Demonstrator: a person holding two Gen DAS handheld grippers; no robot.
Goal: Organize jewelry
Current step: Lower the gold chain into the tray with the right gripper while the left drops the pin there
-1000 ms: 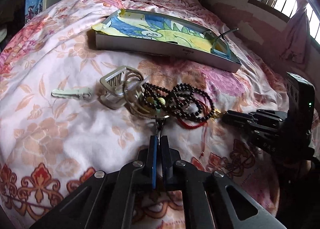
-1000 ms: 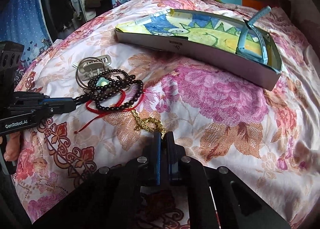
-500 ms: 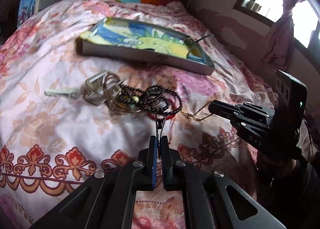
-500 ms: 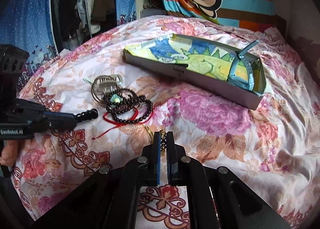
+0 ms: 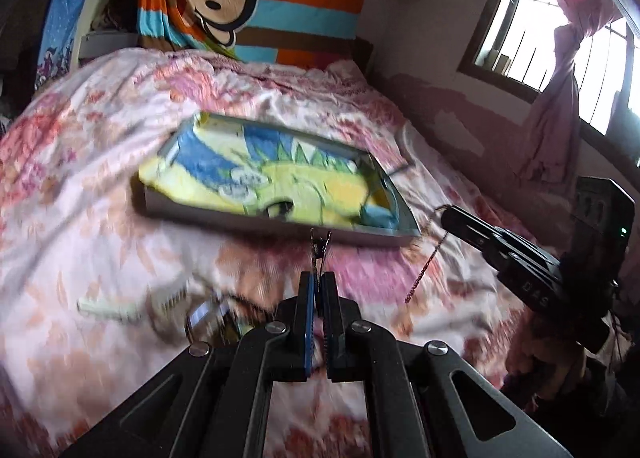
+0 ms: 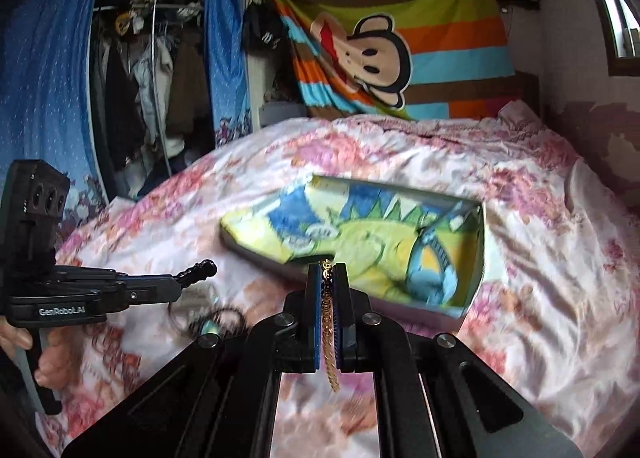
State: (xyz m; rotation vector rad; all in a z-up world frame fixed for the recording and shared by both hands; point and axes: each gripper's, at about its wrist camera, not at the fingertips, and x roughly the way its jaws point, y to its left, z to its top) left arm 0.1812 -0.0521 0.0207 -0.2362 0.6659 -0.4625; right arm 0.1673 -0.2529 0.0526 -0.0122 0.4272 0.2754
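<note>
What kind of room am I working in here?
Most likely a home bedroom. The work surface is a bed with a floral bedspread, an open wardrobe full of hanging clothes stands beside it, and a striped cartoon monkey blanket hangs at the head. A barred window has a tied-back pink curtain.

Box sits on the bed, mid-bed. Pile of beads lies on the bed nearer than the box, to its left, and the wardrobe is behind the bed.
</note>
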